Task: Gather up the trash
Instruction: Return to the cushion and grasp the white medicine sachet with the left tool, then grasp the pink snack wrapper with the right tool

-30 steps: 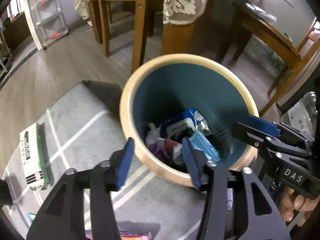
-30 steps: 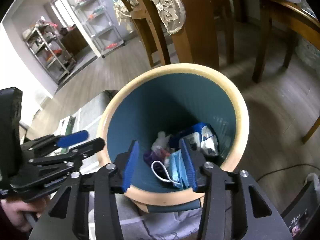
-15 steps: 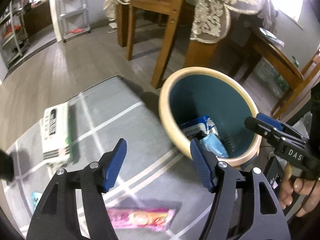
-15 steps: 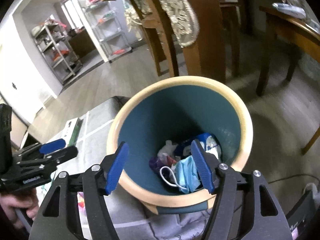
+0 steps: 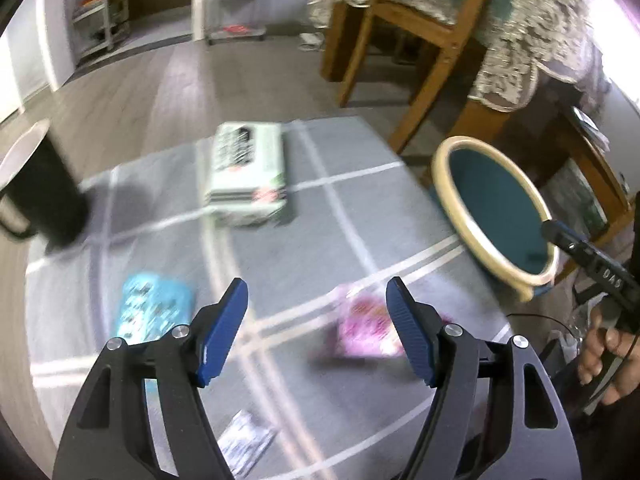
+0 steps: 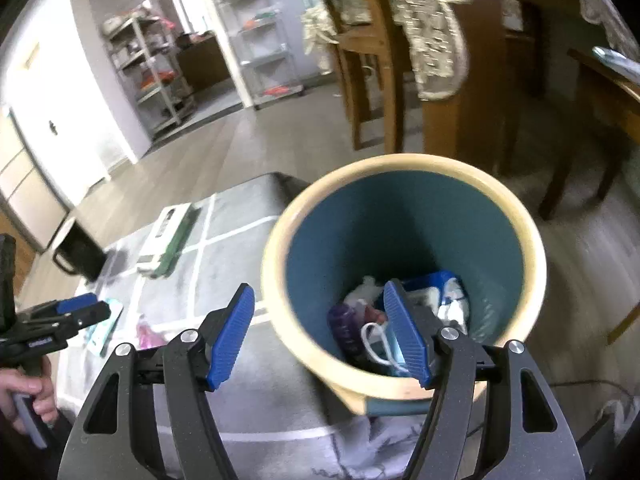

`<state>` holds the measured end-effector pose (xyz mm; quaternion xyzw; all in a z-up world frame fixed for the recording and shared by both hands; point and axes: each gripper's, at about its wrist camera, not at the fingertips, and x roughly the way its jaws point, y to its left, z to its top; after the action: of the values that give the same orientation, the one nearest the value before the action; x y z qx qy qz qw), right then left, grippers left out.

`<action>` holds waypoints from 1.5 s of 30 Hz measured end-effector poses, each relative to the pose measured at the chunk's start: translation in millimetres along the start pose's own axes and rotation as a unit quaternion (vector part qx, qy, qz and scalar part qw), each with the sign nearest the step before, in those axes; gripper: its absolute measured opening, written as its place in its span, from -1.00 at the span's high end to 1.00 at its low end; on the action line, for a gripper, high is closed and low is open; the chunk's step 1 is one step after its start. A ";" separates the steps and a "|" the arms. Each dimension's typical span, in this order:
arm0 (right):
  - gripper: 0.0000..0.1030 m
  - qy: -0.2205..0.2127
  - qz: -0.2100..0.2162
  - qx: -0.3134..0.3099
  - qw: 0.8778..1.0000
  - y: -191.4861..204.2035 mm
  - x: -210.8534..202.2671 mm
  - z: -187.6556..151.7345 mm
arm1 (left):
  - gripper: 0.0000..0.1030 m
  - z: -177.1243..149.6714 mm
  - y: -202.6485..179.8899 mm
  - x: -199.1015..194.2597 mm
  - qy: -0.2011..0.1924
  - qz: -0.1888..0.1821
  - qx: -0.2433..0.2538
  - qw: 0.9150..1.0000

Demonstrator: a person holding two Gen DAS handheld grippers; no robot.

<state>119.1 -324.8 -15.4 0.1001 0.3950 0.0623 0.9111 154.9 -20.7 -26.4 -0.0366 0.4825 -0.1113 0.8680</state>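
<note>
Trash bin (image 6: 404, 216), teal inside with a cream rim, stands at the right edge of the grey rug (image 5: 320, 232), just beside a wooden chair leg (image 5: 424, 92). Inside it: a blue face mask (image 6: 384, 350), a blue-and-white packet (image 6: 442, 292) and some purple wrapping.

Left gripper (image 5: 316, 330) has just been opening; jaws wide apart, nothing between them, hovering over bare rug. Right gripper (image 6: 320, 332) likewise just opened further, holding nothing; its right pad sits over the bin mouth, its left pad outside the near rim.

Loose items on the rug, well apart from each other:
- pink wrapper (image 5: 366, 328), just beside the left gripper's right pad
- light-blue packet (image 5: 150, 310), near its left pad
- white-and-green tissue pack (image 5: 248, 172), further out, mid-rug
- small printed scrap (image 5: 244, 446), near the bottom edge
- black mug (image 5: 38, 192) at the rug's left edge

Rug has white grid lines and open space between items. Grey plank floor beyond; shelving units at the far wall, lace-covered table right. Left view is motion-blurred.
</note>
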 end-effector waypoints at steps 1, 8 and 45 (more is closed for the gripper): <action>-0.33 0.000 0.003 -0.009 1.000 5.3 -0.2 -1.2 | -0.37 -7.2 9.0 -2.7 0.001 0.006 -0.012 1.000; -0.33 0.009 0.032 -0.048 0.998 35.4 -0.2 -8.6 | -0.38 -38.4 38.8 -16.3 0.012 0.026 -0.062 0.998; -0.34 0.080 0.101 -0.182 0.975 118.2 34.5 -48.1 | 0.41 -75.5 33.0 4.8 0.108 0.059 -0.025 0.992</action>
<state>103.3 -196.9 -44.6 -0.0332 0.4365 0.2322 0.8686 98.7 13.6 -76.2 -0.0175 0.5776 -0.0506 0.8146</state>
